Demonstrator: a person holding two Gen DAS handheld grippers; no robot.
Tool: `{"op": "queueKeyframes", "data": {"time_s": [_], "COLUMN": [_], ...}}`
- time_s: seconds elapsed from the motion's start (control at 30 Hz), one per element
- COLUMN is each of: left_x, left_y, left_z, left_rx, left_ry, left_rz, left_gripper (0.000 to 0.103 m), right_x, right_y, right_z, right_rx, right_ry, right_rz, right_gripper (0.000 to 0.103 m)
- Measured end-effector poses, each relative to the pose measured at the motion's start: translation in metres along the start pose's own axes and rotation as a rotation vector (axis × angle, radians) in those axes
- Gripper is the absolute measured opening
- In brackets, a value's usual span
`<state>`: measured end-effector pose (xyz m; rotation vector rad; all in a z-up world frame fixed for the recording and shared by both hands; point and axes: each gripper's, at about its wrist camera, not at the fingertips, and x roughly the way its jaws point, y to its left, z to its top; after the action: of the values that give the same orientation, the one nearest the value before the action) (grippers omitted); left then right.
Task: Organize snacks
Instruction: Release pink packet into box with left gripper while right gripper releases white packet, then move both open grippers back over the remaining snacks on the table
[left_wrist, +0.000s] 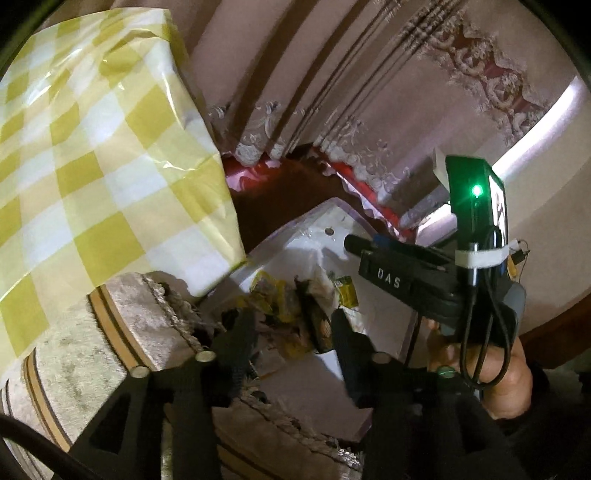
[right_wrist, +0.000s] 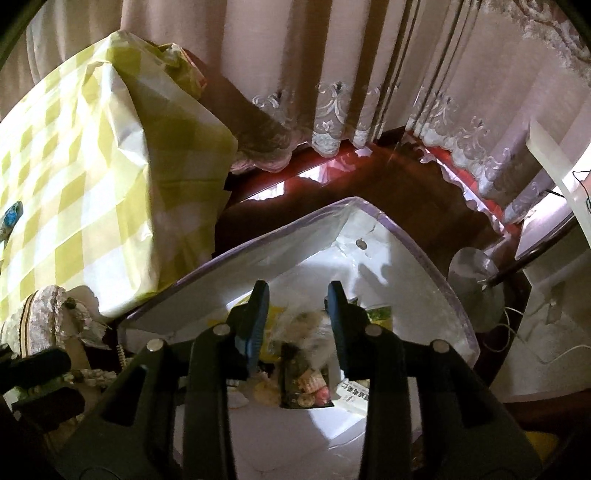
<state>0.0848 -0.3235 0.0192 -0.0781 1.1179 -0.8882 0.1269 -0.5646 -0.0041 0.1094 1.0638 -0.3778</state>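
A white bin (right_wrist: 295, 251) with a clear rim stands on the floor, holding a heap of snack packets (right_wrist: 303, 380) in yellow, dark and clear wrappers. My right gripper (right_wrist: 298, 295) hangs over the heap, open, with a blurred pale packet (right_wrist: 310, 325) loose in the gap below its blue pads. In the left wrist view my left gripper (left_wrist: 291, 321) is open just above the same packets (left_wrist: 291, 302) in the bin (left_wrist: 306, 236), its fingers not pressing on them. The right gripper (left_wrist: 354, 247), held by a hand (left_wrist: 506, 369), reaches in from the right.
A table under a yellow-and-white checked cloth (left_wrist: 110, 166) overhangs the bin's left side, with a fringed beige cushion (left_wrist: 110, 332) beneath it. Lace-edged curtains (right_wrist: 332, 110) hang behind. A small blue packet (right_wrist: 11, 218) lies on the cloth. A grey lamp (right_wrist: 476, 273) and cables sit right.
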Motion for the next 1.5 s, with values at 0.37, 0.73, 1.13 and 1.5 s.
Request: {"op": "queueKeyframes", "data": {"time_s": [0.37,0.73,1.13,1.5], "left_x": [-0.018,-0.062,-0.134,-0.205], "left_y": [0.018,0.061,0.147,0.236], "left_z": [0.000,-0.010,-0.050,-0.116], "left_rx": [-0.051,-0.144,-0.363,-0.638], "left_ry": [-0.051,-0.137,-0.242,-0.326], "left_rz": [0.071,0.185,0.279,0.444], "left_gripper": [0.049,0.049,0.050,0.051], "right_x": [-0.008,-0.025,-0.047,-0.059], "right_y": [0.027,0.091,0.184,0.278], "right_z": [-0.002,-0.002,-0.011,-0.024], "right_rx": [-0.034,-0.133,-0.280,-0.474], "right_ry": [-0.006,-0.032,-0.040,-0.011], "right_rz": [0.059,0.169,0.320,0.426], "right_gripper": [0.065,0.070,0.075,0.077]}}
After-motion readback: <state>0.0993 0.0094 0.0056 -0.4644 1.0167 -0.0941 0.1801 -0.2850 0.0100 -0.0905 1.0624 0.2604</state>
